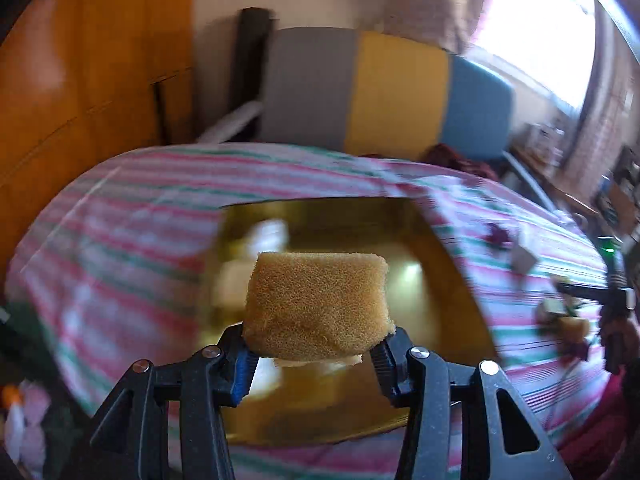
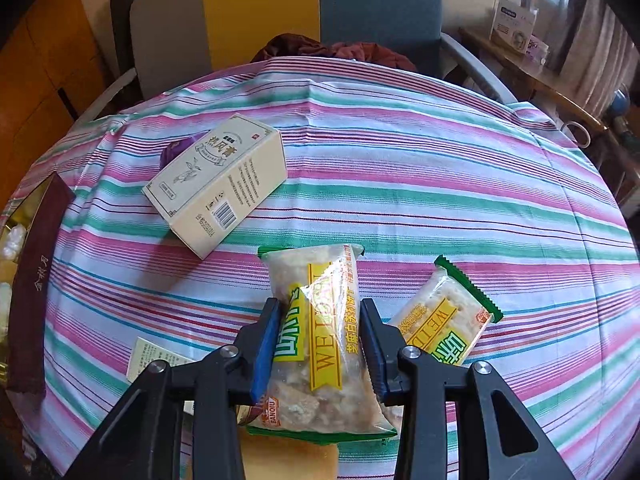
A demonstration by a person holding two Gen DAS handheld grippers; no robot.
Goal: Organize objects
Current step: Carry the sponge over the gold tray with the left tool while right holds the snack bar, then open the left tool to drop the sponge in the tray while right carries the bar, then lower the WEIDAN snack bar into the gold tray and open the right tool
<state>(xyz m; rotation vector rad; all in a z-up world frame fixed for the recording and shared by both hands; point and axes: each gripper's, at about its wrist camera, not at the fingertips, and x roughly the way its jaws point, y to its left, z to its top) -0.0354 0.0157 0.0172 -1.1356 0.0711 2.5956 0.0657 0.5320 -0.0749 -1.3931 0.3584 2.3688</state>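
A pink, green and white striped cloth covers the table point(image 2: 400, 168), serving as the sorting surface. At its left edge sits a shiny gold-lined box with a dark maroon rim point(image 1: 440, 240), apparently the collecting bin, since white items already lie inside. The left gripper point(image 1: 316, 354) pinches a tan rectangular sponge point(image 1: 318, 304) by its lower edge and hangs it over that box, probably for dropping in. A cream cardboard carton with a barcode point(image 2: 218, 184) waits unsorted. The right gripper point(image 2: 320, 344) is clamped on a clear green-edged snack packet point(image 2: 320, 320), beside a matching second packet point(image 2: 444, 320).
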